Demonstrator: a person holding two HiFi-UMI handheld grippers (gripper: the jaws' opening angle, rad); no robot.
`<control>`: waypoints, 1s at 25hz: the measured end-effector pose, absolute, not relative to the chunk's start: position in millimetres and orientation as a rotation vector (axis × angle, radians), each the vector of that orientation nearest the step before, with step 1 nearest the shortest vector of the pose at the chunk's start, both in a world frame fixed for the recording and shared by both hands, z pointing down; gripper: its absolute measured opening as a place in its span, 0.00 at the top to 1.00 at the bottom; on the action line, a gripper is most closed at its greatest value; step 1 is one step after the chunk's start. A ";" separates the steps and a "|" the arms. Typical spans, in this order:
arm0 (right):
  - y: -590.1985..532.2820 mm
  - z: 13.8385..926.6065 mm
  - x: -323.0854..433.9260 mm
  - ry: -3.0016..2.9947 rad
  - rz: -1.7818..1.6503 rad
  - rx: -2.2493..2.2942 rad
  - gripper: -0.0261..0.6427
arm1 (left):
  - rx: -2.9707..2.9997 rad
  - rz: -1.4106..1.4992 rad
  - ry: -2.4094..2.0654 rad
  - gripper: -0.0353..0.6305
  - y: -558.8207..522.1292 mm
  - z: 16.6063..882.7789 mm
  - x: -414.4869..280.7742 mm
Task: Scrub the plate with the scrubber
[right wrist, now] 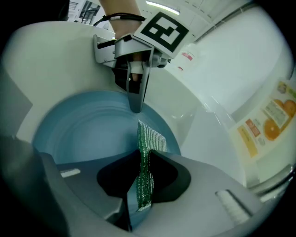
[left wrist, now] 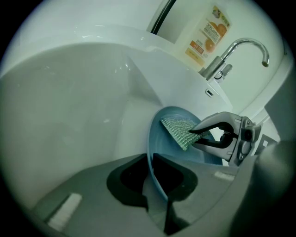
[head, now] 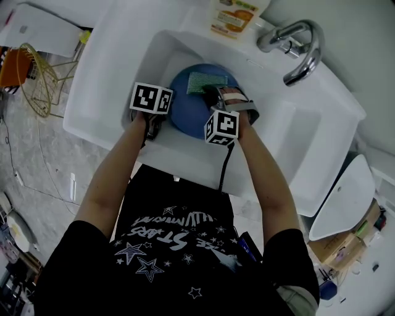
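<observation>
Scrubbing judged under way: left gripper [left wrist: 155, 185] jaws clamp the blue plate [head: 185, 114] by its rim, upper centre in the sink [head: 290, 133]. Right gripper [right wrist: 141, 185] jaws pinch the green scrubber [right wrist: 149, 139] against its face. How much is left cannot be told.

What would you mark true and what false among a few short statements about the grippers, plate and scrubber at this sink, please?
1. The left gripper is shut on the rim of the blue plate. True.
2. The right gripper is open and empty. False: it is shut on the green scrubber.
3. The plate sits outside the sink, on its ledge. False: it is inside the sink.
4. A bottle with an orange label stands behind the sink. True.
5. Water pours from the faucet. False: no stream shows.
</observation>
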State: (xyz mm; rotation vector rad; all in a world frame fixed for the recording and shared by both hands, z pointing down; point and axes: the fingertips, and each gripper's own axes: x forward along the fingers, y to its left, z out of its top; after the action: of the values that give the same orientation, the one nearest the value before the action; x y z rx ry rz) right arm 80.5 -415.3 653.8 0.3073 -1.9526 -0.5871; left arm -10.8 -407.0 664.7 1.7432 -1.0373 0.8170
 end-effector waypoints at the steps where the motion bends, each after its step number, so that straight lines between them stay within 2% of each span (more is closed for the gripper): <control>1: -415.2 653.6 83.0 -1.954 -0.561 0.320 0.82 | 1.745 0.819 -1.038 0.87 -406.7 664.2 -10.9; 25: -349.9 661.7 126.5 -1.790 -0.018 0.484 0.82 | 1.778 0.859 -1.023 0.87 -404.6 662.0 -8.9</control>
State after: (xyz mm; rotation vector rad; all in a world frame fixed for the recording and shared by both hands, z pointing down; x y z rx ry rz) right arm 126.5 -349.9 661.7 0.4841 -1.7901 -0.0176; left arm -8.9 -404.6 662.0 1.7780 -1.0228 0.8590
